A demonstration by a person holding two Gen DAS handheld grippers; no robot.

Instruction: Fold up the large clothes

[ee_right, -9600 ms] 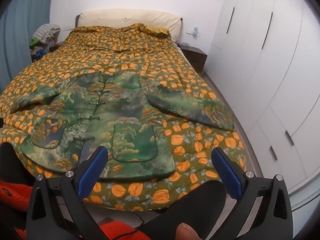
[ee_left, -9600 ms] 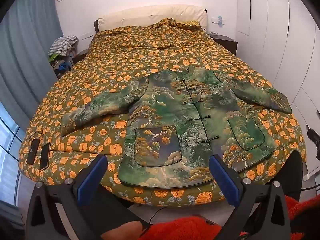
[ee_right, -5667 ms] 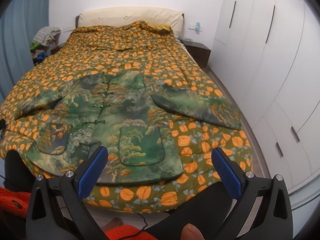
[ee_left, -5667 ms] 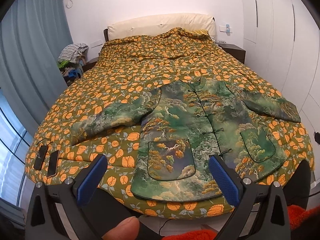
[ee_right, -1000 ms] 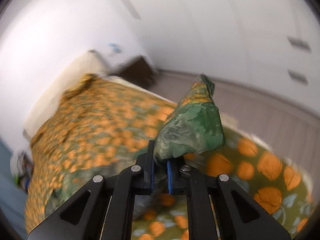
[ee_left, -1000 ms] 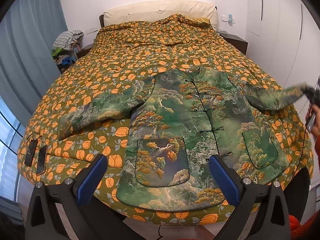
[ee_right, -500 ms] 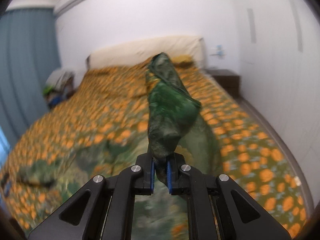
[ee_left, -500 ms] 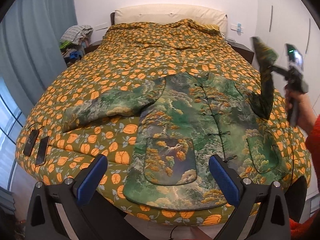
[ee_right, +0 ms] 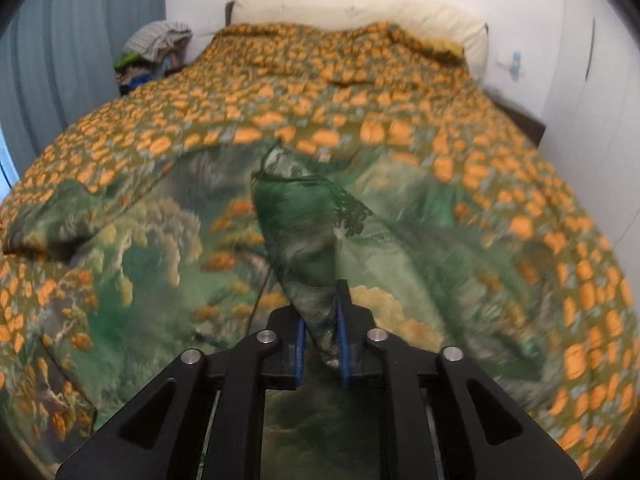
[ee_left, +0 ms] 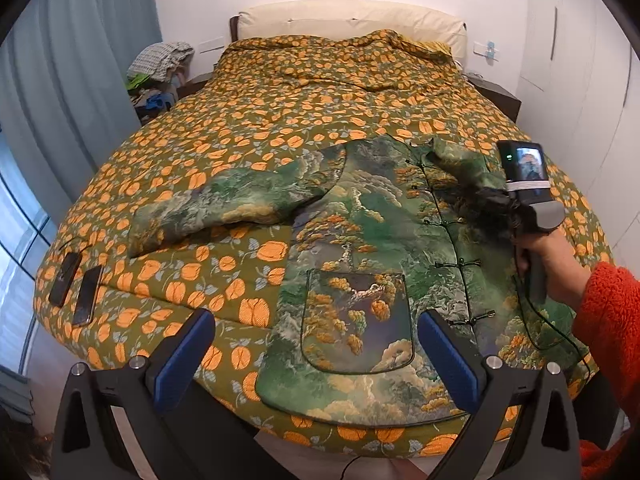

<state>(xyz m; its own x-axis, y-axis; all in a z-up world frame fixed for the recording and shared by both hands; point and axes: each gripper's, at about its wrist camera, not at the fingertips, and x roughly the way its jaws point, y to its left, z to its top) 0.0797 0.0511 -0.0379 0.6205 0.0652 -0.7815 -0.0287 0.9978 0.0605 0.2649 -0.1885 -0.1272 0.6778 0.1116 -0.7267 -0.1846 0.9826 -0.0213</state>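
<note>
A green landscape-print jacket (ee_left: 372,240) lies face up on the orange-leaf bedspread (ee_left: 280,120), hem toward me. Its left sleeve (ee_left: 224,208) lies spread out to the left. My right gripper (ee_right: 320,340) is shut on the end of the right sleeve (ee_right: 304,232) and holds it low over the jacket's chest; in the left wrist view the right gripper (ee_left: 492,196) sits over the jacket's right front, with the sleeve (ee_left: 460,164) folded inward. My left gripper (ee_left: 316,356) is open and empty, hovering near the bed's foot edge above the left pocket (ee_left: 356,320).
Two phones (ee_left: 74,284) lie at the bed's left front edge. A pile of clothes (ee_left: 160,72) sits on the nightstand at back left. A curtain (ee_left: 72,80) hangs on the left, white wardrobes (ee_left: 592,60) on the right. A pillow (ee_left: 352,20) lies at the head.
My right gripper has carried the right sleeve from high over the bed's right side down and inward onto the jacket's chest. My left gripper has stayed open by the foot of the bed.
</note>
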